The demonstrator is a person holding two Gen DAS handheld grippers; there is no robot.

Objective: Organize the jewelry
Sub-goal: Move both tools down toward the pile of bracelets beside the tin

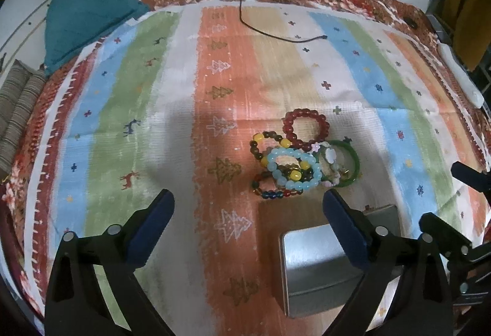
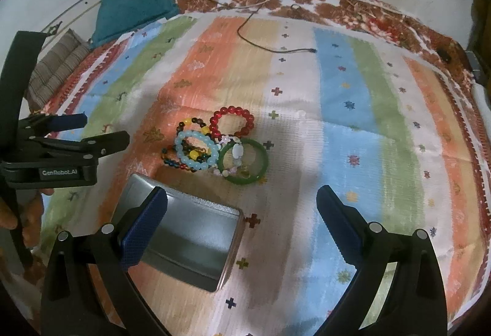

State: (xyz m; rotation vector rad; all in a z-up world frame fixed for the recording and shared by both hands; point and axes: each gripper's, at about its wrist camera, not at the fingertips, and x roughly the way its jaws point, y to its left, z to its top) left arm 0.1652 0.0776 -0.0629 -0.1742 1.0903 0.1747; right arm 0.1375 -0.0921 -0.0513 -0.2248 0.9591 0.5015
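Sitting far left at the back, a teal cloth (image 2: pixel 135 3) lies bunched against the wall, w/ a striped cushion (image 2: pixel 58 63) just in front of it. Left gripper (image 1: pixel 248 207) hovers over the striped mat (image 1: pixel 153 109), fingers spread wide, nothing btwn them; in the right wrist view it shows side-on at the left edge. Near the mat's middle is an open metal tin (image 2: pixel 196 239), lying flat, inside bare as far as can be seen. Just beyond the tin is the jewelry pile: yellow-and-brown bead bracelet (image 2: pixel 191 124), light blue bead bracelet (image 2: pixel 196 152) on top of it, a dark multicolor bead strand (image 2: pixel 176 162) at the pile's near-left edge. Red bead bracelet (image 2: pixel 233 121) sits at the back, touching the pile. Green bangle (image 2: pixel 244 161) is on the right side, w/ a pale flower-bead bracelet (image 2: pixel 234 153) draped across it. A thin black cable (image 2: pixel 260 43) trails over the mat farther back. Right gripper (image 2: pixel 242 219) is also wide open, holding nothing, left finger above the tin.
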